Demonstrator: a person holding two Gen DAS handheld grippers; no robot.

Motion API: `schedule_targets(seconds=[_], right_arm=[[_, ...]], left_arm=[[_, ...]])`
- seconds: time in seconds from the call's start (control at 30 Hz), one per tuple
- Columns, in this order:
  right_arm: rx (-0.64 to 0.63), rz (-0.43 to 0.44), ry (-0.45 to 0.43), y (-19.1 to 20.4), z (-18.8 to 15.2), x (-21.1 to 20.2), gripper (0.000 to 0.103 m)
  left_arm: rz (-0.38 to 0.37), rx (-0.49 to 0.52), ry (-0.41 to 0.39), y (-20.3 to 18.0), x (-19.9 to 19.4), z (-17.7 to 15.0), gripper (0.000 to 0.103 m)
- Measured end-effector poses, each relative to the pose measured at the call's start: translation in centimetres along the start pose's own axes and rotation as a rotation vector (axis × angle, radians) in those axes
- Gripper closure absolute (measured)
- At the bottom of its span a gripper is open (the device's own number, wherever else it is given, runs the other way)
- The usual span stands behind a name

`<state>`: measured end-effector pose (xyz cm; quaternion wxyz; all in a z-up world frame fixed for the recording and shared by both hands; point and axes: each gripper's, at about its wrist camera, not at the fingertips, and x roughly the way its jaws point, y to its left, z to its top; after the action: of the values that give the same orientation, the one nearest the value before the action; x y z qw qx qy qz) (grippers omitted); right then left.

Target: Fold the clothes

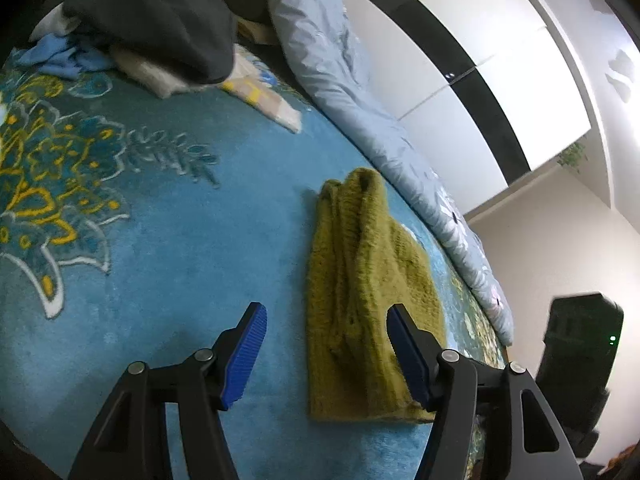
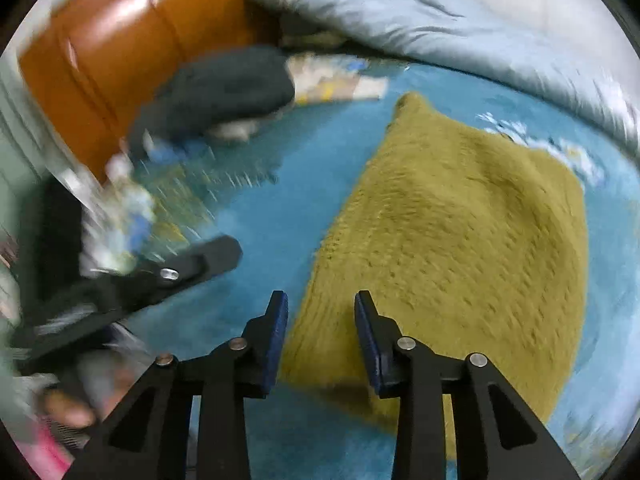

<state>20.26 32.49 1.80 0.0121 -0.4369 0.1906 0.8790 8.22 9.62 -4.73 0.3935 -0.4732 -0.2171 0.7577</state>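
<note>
An olive-green knitted sweater (image 1: 360, 288) lies folded lengthwise on the blue patterned bedspread (image 1: 160, 240). My left gripper (image 1: 324, 316) is open and empty, hovering above the sweater's near left edge. In the right wrist view the sweater (image 2: 460, 240) spreads wide under my right gripper (image 2: 320, 304), which is open and empty over its near edge. The left gripper (image 2: 192, 268) shows at the left of that blurred view.
A pile of clothes with a dark grey garment (image 1: 160, 16) on top, and blue and cream pieces, sits at the far end. A pale blue floral quilt (image 1: 360, 112) runs along the right side. An orange leather headboard (image 2: 100, 52) stands behind.
</note>
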Motion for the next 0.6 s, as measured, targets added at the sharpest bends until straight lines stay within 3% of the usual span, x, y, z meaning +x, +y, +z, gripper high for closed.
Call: schedule_targets(seconds=[0.13,0.23,0.33,0.43,0.53,0.6], right_arm=[[0.247,-0.052,-0.133,-7.2,-2.7,-4.3,0.064],[0.422,0.003,-0.15,-11.2,-5.7,-4.8,0.064],[0.596,0.059,-0.166,-15.2,-8.6,-5.2,0.064],[0.641,0.165,-0.161,-15.5,-9.3,-4.0,0.064],[0.627,0.181,-0.153,-14.5,-9.0,-2.5,0.053],[0.636,0.194,-0.142,-14.4,-8.9,-1.6,0.051]], left_arm=[[0.006,0.058,0.046,-2.1,1.8,0.1,0.036],[0.017,0.102,0.081,-3.7,3.6,0.0,0.036],[0.116,0.155,0.105,-4.5,5.4,-0.2,0.036],[0.178,0.091,0.143,-2.7,6.4,-0.6,0.036],[0.153,0.047,0.16,-1.3,6.3,-1.1,0.035],[0.171,0.083,0.167,-1.6,6.4,-1.4,0.035]])
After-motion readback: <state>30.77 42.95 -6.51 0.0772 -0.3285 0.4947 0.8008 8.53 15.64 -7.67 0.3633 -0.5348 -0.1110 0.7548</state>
